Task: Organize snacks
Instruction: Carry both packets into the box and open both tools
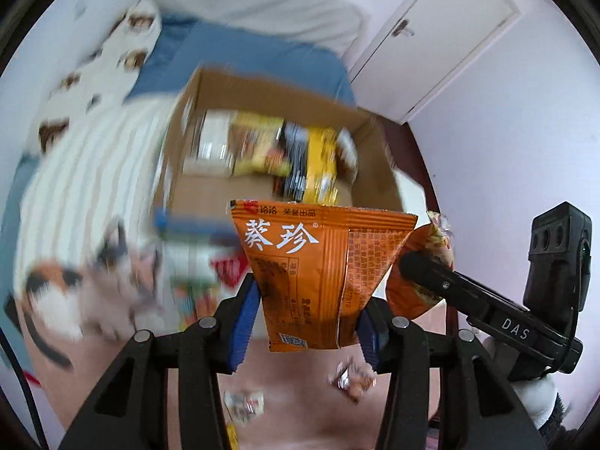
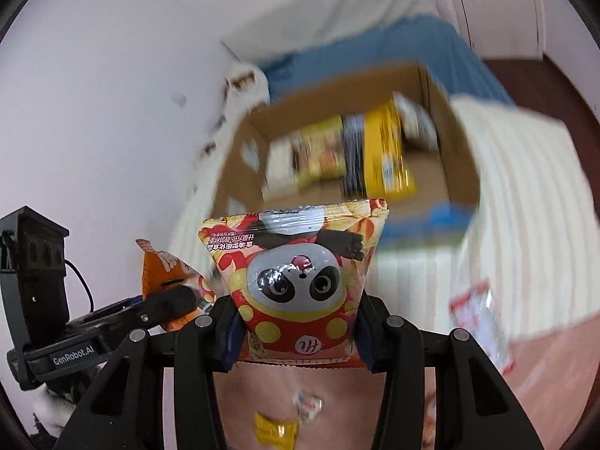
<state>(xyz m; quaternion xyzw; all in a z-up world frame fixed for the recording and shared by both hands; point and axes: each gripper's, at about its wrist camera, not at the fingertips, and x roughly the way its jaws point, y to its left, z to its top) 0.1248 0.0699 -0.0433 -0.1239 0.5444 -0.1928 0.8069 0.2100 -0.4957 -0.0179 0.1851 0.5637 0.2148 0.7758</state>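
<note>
My left gripper (image 1: 307, 322) is shut on the lower part of an orange snack packet (image 1: 318, 262) with white characters, which hangs in the air. My right gripper (image 2: 296, 333) is shut on a red and yellow packet with a panda face (image 2: 296, 277). The two grippers are side by side: in the left wrist view a black finger (image 1: 431, 273) of the right one shows with its packet (image 1: 416, 300), and in the right wrist view the orange packet (image 2: 161, 266) shows at the left. Ahead stands an open cardboard box (image 1: 285, 93) (image 2: 461, 157) holding several yellow and dark snack packs.
The box stands on a bed with a white striped blanket (image 2: 525, 187) and blue sheet (image 1: 262, 56). Small loose snacks (image 1: 243, 405) (image 2: 307, 405) lie below the grippers. A red and white packet (image 2: 480, 322) lies at the right, a cat-print cushion (image 1: 75, 292) at the left. A white door (image 1: 442, 37) is behind.
</note>
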